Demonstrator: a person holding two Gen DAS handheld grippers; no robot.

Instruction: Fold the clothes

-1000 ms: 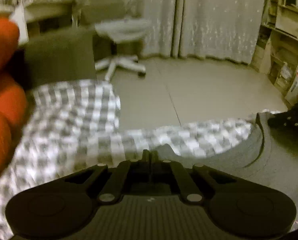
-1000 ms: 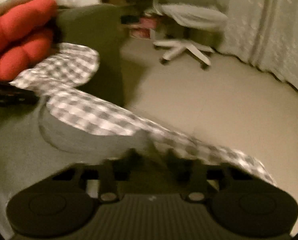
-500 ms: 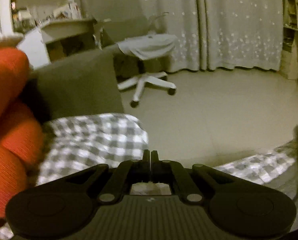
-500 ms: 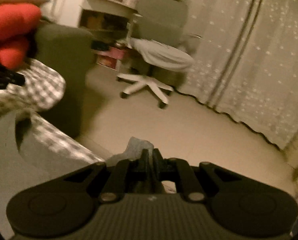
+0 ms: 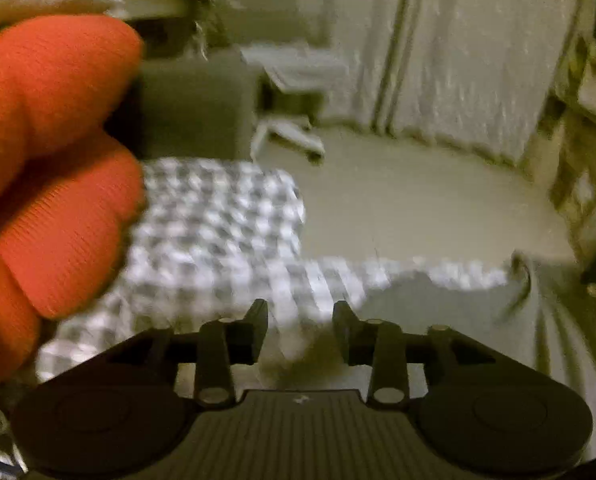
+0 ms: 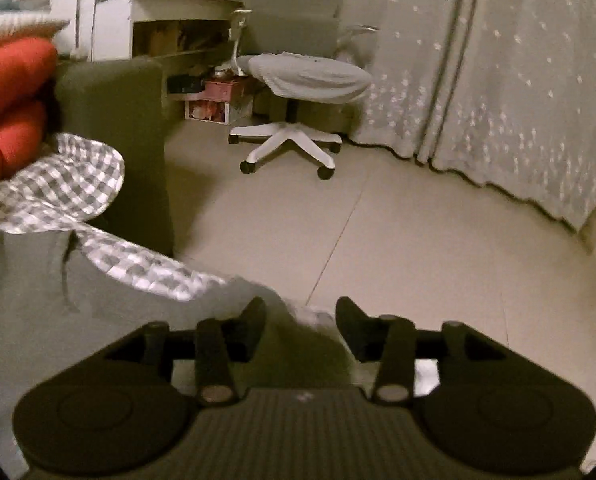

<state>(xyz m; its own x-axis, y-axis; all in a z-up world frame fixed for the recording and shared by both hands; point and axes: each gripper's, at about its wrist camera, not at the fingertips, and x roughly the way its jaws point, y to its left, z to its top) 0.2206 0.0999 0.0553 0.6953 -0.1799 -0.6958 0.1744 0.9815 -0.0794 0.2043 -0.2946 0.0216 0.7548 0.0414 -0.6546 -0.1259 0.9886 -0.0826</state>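
Floor [image 6: 417, 240]: pale, bare, seen beyond the bed edge in both views.
Curtain [image 6: 517, 100]: long, dotted, hung across the far wall.
Sofa block [image 6: 114, 128]: dark, upright, stood behind the checked cloth.
Office chair [image 6: 298, 92]: white 5-star base, seat draped with a grey cover, set near the curtain.
Orange cushion [image 5: 46, 168]: ribbed, bulging; much of the left-wrist view at left is blocked by it.
Checked cloth [image 5: 218, 232]: grey-and-white gingham, spread under the garment, rumpled beside the cushion.
Grey garment [image 6: 38, 280]: plain grey, laid flat on the checked cloth, a curved seam noted; its near edge lies just in front of both grippers.
Hard to make out: left-wrist view is smeared by motion; shelves at right are cut off.
Left gripper [image 5: 299, 320]: jaws parting, nothing pinched between them.
Right gripper [image 6: 301, 316]: jaws parting, grey fabric seen below the gap, not pressed.
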